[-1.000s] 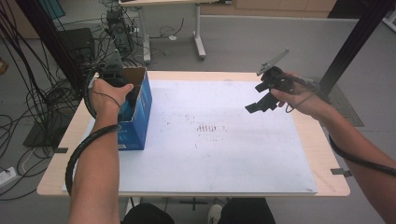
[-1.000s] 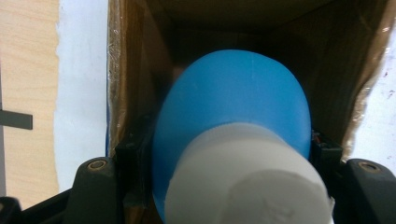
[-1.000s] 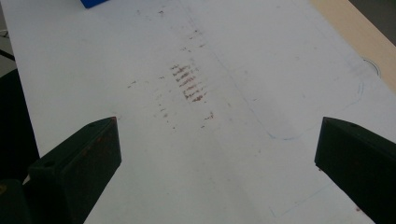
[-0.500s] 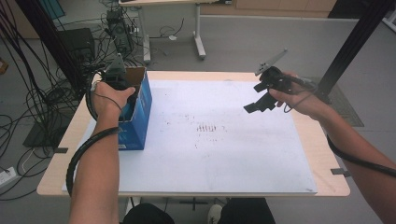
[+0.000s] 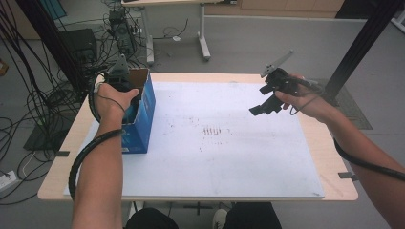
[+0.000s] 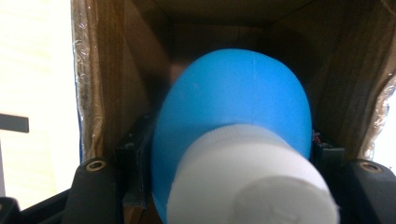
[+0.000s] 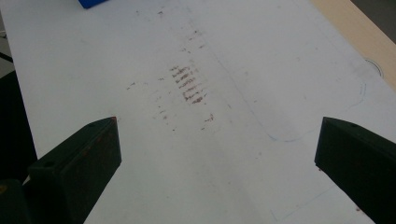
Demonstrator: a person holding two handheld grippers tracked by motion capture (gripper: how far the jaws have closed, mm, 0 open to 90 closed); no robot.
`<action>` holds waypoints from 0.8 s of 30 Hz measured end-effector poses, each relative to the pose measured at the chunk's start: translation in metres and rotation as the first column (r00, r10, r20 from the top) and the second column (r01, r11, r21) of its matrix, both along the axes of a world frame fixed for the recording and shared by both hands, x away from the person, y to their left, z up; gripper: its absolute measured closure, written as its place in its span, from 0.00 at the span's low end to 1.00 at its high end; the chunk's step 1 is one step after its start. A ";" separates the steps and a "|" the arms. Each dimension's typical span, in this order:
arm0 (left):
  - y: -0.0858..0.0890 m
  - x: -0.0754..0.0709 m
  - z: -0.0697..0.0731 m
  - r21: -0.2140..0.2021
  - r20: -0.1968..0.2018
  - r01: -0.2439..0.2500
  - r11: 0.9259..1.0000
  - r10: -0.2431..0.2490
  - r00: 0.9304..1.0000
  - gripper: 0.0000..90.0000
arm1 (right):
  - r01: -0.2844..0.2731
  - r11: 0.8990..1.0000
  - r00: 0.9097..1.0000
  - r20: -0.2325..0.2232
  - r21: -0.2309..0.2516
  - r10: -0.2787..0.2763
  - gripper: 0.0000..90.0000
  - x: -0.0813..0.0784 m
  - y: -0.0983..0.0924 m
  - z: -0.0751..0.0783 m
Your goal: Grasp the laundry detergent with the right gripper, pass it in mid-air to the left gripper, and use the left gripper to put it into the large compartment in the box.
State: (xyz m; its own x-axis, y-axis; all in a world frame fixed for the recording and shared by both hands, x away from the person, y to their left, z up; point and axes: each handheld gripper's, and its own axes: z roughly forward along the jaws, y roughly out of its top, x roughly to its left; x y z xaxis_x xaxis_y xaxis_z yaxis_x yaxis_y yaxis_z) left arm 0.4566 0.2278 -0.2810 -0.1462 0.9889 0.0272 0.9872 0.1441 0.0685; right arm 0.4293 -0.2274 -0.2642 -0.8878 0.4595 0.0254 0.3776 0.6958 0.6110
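A blue cardboard box (image 5: pixel 143 113) stands open-topped at the table's left edge. My left gripper (image 5: pixel 122 86) reaches down into it from above, held in the person's left hand. In the left gripper view the jaws (image 6: pixel 231 163) press on both sides of a blue bottle (image 6: pixel 233 102) with a white cap (image 6: pixel 252 186), between the box's brown inner walls (image 6: pixel 116 93). My right gripper (image 5: pixel 263 107) hovers above the table's right side, with its fingers (image 7: pixel 88 149) spread wide over the bare white sheet (image 7: pixel 261 56).
A white sheet (image 5: pixel 215 157) with reddish-brown smudges (image 5: pixel 212 130) covers most of the wooden table (image 5: pixel 334 191). A black post (image 5: pixel 363 43) rises beyond the far right corner. Cables and equipment (image 5: pixel 43 95) crowd the floor at left.
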 end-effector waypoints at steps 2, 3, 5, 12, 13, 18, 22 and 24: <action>0.000 0.000 0.000 0.001 0.001 0.000 1.000 0.000 1.000 0.39 | 0.000 1.000 1.000 0.001 -0.003 0.000 0.00 0.000 0.000 0.000; 0.000 0.000 0.000 0.001 0.001 -0.001 1.000 0.001 1.000 0.39 | 0.000 1.000 1.000 0.001 -0.003 0.000 0.00 0.000 0.000 0.000; 0.000 0.000 0.000 0.001 0.002 -0.002 1.000 0.002 1.000 0.39 | 0.001 1.000 1.000 0.001 -0.003 -0.001 0.00 0.000 -0.001 0.000; 0.000 0.001 0.000 0.000 0.004 -0.001 1.000 0.001 1.000 0.39 | 0.004 1.000 1.000 0.003 -0.007 -0.004 0.00 -0.001 -0.002 0.001; -0.001 0.001 0.000 0.000 0.005 -0.001 1.000 0.001 1.000 0.39 | 0.004 1.000 1.000 0.004 -0.009 -0.004 0.00 -0.001 -0.002 0.002; 0.000 0.001 0.000 -0.001 0.005 0.000 1.000 0.000 1.000 0.39 | 0.003 1.000 1.000 0.006 -0.008 -0.003 0.00 -0.001 -0.002 0.002; -0.001 0.001 0.000 -0.002 0.001 0.000 1.000 0.000 1.000 0.39 | 0.001 1.000 1.000 0.007 -0.006 -0.001 0.00 -0.002 -0.001 0.003; -0.001 0.001 0.000 0.000 0.001 0.001 1.000 -0.001 1.000 0.39 | 0.001 1.000 1.000 0.007 -0.006 -0.001 0.00 -0.002 -0.001 0.003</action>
